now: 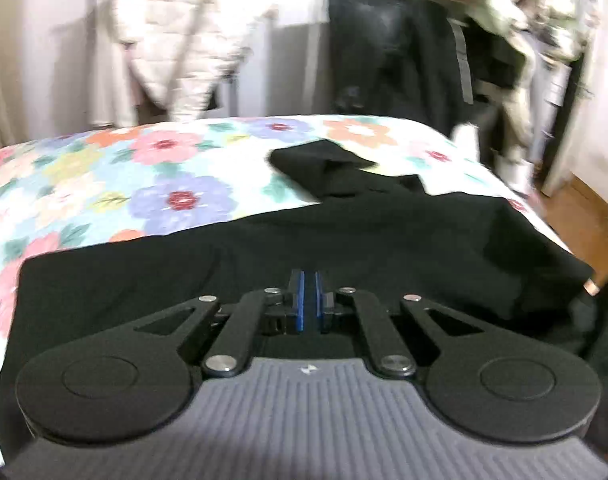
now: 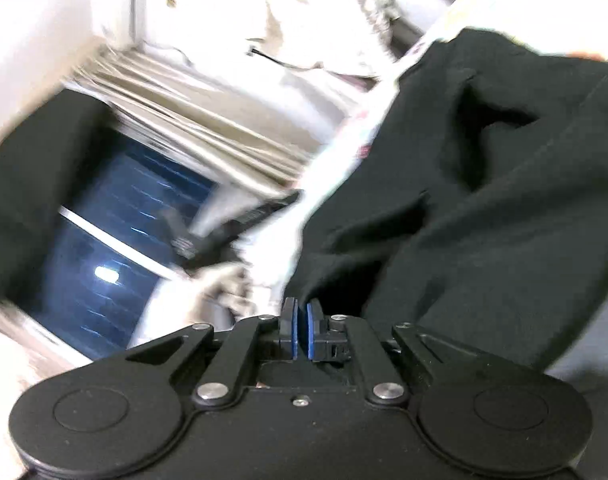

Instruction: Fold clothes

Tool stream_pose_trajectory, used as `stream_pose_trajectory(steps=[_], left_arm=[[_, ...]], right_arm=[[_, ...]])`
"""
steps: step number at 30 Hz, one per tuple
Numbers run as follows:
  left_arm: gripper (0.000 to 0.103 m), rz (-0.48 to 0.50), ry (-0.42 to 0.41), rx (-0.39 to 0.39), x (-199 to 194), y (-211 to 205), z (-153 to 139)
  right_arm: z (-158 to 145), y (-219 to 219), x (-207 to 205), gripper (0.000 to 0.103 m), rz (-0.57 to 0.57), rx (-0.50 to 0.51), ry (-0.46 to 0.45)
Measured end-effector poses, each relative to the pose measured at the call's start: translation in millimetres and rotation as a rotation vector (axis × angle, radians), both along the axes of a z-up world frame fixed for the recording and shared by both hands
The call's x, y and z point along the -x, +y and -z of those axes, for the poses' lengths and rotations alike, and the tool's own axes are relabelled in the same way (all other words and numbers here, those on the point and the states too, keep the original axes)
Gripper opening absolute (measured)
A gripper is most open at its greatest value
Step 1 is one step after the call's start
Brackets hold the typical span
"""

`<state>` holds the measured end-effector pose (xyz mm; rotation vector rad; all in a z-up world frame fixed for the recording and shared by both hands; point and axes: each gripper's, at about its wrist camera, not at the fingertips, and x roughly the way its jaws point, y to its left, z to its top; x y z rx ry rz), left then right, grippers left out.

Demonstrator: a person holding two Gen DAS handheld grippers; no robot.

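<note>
The black garment (image 1: pixel 343 232) lay across the flowered bed (image 1: pixel 104 184), one sleeve flopped toward one o'clock. Both the left gripper (image 1: pixel 308 280) and right gripper (image 2: pixel 300 312) pinched its near hem, fingers narrow, probably to carry a fold over.

Floral bedspread (image 1: pixel 104 184), white walls (image 1: pixel 52 8), wooden floor (image 1: pixel 591 216), dark window (image 2: pixel 104 240), pale curtain (image 2: pixel 208 120), blurred.
</note>
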<state>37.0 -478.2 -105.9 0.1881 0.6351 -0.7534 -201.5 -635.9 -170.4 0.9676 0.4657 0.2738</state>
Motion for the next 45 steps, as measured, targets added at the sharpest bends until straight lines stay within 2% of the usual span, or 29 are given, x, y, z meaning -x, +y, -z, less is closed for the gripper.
stream_pose_trajectory(steps=[2, 4, 5, 6, 9, 10, 12, 13, 14, 15, 16, 17, 18, 19, 20, 21, 23, 26, 28, 30, 32, 34, 36, 38, 41, 45], left_arm=[[0.009, 0.056, 0.018, -0.029, 16.3, -4.6, 4.7], [0.023, 0.168, 0.059, -0.076, 39.6, -7.1, 11.0], [0.044, 0.22, 0.076, -0.106, 51.5, -8.7, 13.8], [0.06, 0.267, 0.086, -0.131, 61.9, -8.7, 15.7], [0.062, 0.393, 0.163, -0.168, 77.3, -6.4, 22.9], [0.062, 0.427, 0.194, -0.177, 80.5, -5.5, 25.5], [0.066, 0.413, 0.244, -0.174, 81.9, 1.1, 28.6], [0.07, 0.408, 0.266, -0.162, 81.5, 4.9, 29.3], [0.08, 0.403, 0.282, -0.159, 82.4, 7.2, 29.7], [0.083, 0.407, 0.286, -0.16, 84.1, 9.7, 31.9], [0.083, 0.41, 0.287, -0.167, 85.6, 11.6, 34.6], [0.076, 0.405, 0.271, -0.202, 85.9, 10.1, 40.1], [0.039, 0.401, 0.255, -0.237, 86.3, 8.7, 45.6], [0.015, 0.39, 0.239, -0.274, 86.2, 6.5, 51.6], [0.01, 0.348, 0.222, -0.318, 83.2, 1.3, 58.7], [0.01, 0.314, 0.182, -0.312, 78.8, 1.6, 56.2], [0.006, 0.252, 0.082, -0.302, 69.1, -0.2, 44.2], [0.006, 0.168, -0.082, -0.268, 50.6, -5.1, 12.4], [0.006, 0.099, -0.136, -0.224, 34.2, -7.7, -8.7], [0.005, 0.016, -0.123, -0.161, 18.3, -8.0, -21.0], [0.005, -0.029, -0.126, -0.124, 10.0, -9.3, -20.1], [0.005, -0.016, -0.148, -0.135, 8.6, -16.9, -13.1], [0.005, -0.021, -0.139, -0.114, 4.1, -24.6, -7.7], [0.005, -0.031, -0.124, -0.088, -0.6, -32.0, -3.1], [0.005, -0.021, -0.14, -0.11, -7.0, -54.4, 4.0], [0.005, -0.015, -0.118, -0.11, -22.9, -86.9, 10.0]], right_arm=[[-1.9, 6.5, -0.8, 0.007, 0.003, 0.136, 0.053], [-5.0, 11.5, -4.0, 0.007, -0.003, 0.19, 0.06], [-8.2, 16.3, -2.7, 0.007, -0.008, 0.22, 0.061], [-11.9, 22.5, -3.5, 0.008, -0.016, 0.276, 0.067], [-21.2, 34.5, -12.3, 0.017, -0.021, 0.416, 0.086], [-22.9, 37.1, -14.8, 0.023, -0.027, 0.415, 0.073], [-26.2, 40.5, -16.2, 0.053, -0.047, 0.396, 0.041], [-27.0, 43.2, -19.7, 0.054, -0.056, 0.406, 0.035], [-25.4, 43.9, -25.0, 0.054, -0.059, 0.416, 0.043], [-23.6, 44.3, -30.5, 0.054, -0.061, 0.426, 0.052], [-18.3, 42.3, -38.0, 0.054, -0.061, 0.422, 0.065], [-13.2, 41.6, -48.6, 0.054, -0.058, 0.416, 0.072], [-8.3, 41.4, -56.5, 0.054, -0.051, 0.409, 0.074], [-3.8, 42.0, -62.1, 0.052, -0.052, 0.408, 0.08], [0.6, 42.6, -67.6, 0.041, -0.054, 0.407, 0.087], [4.5, 45.5, -70.1, 0.022, -0.053, 0.425, 0.092], [6.7, 48.3, -73.4, 0.011, -0.062, 0.437, 0.1], [7.6, 41.6, -62.0, 0.008, -0.063, 0.363, 0.069], [9.9, 33.1, -50.9, 0.008, -0.064, 0.272, 0.016], [10.7, 29.0, -41.1, 0.008, -0.092, 0.192, -0.047], [7.4, 28.3, -33.5, 0.008, -0.125, 0.161, -0.075], [4.5, 28.3, -25.7, 0.008, -0.158, 0.139, -0.091], [3.4, 27.8, -17.8, 0.008, -0.192, 0.107, -0.099], [4.2, 26.8, -8.0, 0.008, -0.221, 0.096, -0.096], [9.2, 20.8, 4.4, 0.008, -0.27, 0.103, -0.093], [17.0, 10.3, 7.3, 0.008, -0.281, 0.146, 0.003]])
